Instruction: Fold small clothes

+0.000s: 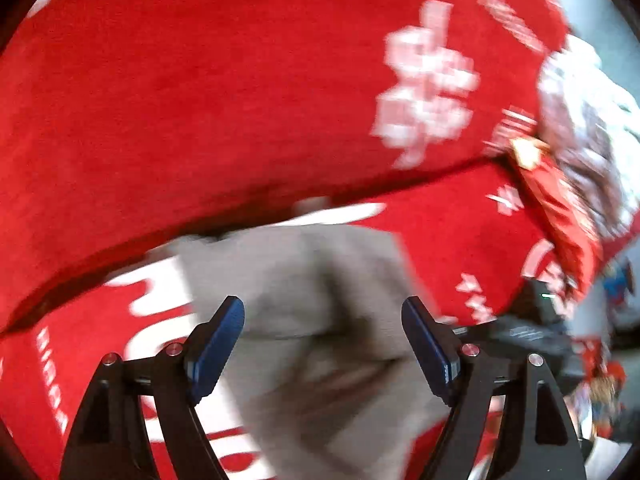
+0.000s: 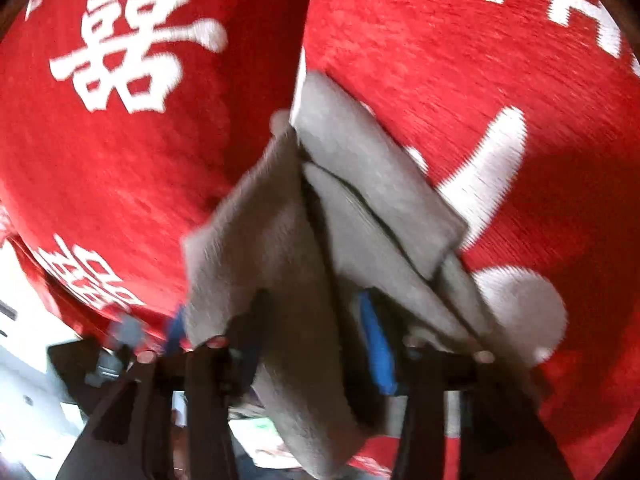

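Note:
A small grey garment (image 1: 304, 280) lies on a red cloth with white characters (image 1: 200, 100). My left gripper (image 1: 323, 320) is open just above the garment, its blue pads (image 1: 218, 344) wide apart with grey fabric showing between them. In the right wrist view the grey garment (image 2: 280, 232) is folded in layers and drapes over my right gripper (image 2: 316, 344). One blue pad (image 2: 376, 352) shows beside the fabric; the cloth hides the other finger. The fabric runs between the fingers, so the right gripper looks shut on the garment. Both views are motion-blurred.
The red cloth with white characters (image 2: 440, 60) covers the whole surface under both grippers. A second red layer overlaps it along a seam (image 1: 240, 216). At the right edge lie crumpled red and white wrappers (image 1: 576, 152) and dark gear (image 1: 532, 328).

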{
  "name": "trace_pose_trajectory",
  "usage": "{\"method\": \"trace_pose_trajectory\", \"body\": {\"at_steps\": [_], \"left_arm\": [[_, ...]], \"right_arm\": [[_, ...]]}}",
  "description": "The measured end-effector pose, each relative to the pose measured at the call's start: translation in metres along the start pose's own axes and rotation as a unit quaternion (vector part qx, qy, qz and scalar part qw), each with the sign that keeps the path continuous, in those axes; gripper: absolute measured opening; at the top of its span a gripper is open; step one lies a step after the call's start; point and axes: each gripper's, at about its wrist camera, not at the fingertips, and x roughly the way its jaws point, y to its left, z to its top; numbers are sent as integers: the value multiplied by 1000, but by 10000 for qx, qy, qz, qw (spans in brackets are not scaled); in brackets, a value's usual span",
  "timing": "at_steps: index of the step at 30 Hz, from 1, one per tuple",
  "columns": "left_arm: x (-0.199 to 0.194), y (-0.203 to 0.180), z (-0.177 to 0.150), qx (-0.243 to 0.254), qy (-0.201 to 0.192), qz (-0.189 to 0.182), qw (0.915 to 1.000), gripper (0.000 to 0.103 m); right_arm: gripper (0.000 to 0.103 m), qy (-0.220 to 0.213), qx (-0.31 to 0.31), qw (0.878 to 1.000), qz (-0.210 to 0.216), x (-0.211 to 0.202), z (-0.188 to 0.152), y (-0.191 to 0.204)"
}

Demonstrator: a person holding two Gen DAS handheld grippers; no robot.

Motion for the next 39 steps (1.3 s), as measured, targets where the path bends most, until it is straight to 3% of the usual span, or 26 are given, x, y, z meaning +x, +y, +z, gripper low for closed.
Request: {"method": "trace_pose_trajectory", "body": {"at_steps": [4,8,13,17,19,22,27,30,32,35,36,37,39], "left_arm": [[15,47,-17,-605,364,324,9970,82],[44,56,-22,-621,720,477,9943,82],[73,25,9,-546,562,223,9967,82],[62,-11,39,-412,182,-610,9971,82],[54,-20,43,-245,73,-641,9976,82],[45,-16,35,-61,91,-421,9991,82],[47,36,4,-209,356,423,9983,82],[53,58,-17,-349,668,775,9941,82],[56,64,-29,-352,778,893,9923,82],[60,58,-38,-324,859,917,9915,82],[61,55,-38,-339,857,868,9920,82],[63,51,-37,-344,855,809,9925,82],[68,40,-28,-339,817,699,9936,82]], "right_arm": [[52,17,165,9995,263,1,5,-6],[52,110,179,9991,381,3,11,1],[52,245,179,9988,396,16,8,16],[52,188,330,9980,513,7,12,7],[52,149,470,9969,618,4,13,0],[52,125,593,9949,806,2,16,-6],[57,267,336,9940,1005,9,26,11],[58,507,-305,9966,571,22,31,41],[61,722,-901,9933,9,34,33,68],[62,1044,-1989,9682,-1098,56,26,111],[62,1132,-2354,9540,-1472,63,21,124],[62,1242,-2860,9302,-1934,71,12,141],[62,1398,-3415,8970,-2433,81,0,155]]}}
